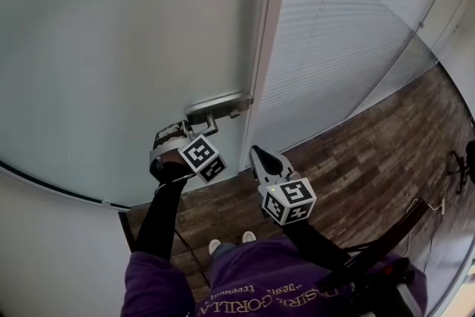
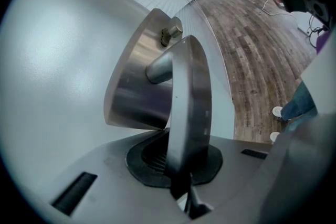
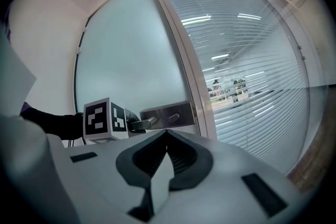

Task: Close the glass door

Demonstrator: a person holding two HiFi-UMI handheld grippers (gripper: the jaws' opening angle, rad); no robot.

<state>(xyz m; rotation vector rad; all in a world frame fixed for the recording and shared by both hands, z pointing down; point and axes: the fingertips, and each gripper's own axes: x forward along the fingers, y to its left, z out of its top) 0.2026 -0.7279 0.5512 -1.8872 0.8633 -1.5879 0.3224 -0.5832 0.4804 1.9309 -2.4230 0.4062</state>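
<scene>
The frosted glass door (image 1: 111, 48) fills the left of the head view, its edge close to the metal frame (image 1: 263, 48). A steel handle plate (image 1: 219, 106) carries a lever. My left gripper (image 1: 194, 131) is shut on that lever. In the left gripper view the lever (image 2: 189, 92) runs up between the jaws from the plate (image 2: 136, 86). My right gripper (image 1: 256, 154) hovers to the right of the handle, shut and holding nothing. In the right gripper view its tip (image 3: 167, 135) points at the handle plate (image 3: 168, 114).
A glass wall with horizontal blinds (image 1: 334, 33) stands right of the frame. Dark wood floor (image 1: 371, 152) runs to the right, with an office chair (image 1: 464, 159) at the far edge. The person's shoes (image 1: 226, 241) are just behind the door.
</scene>
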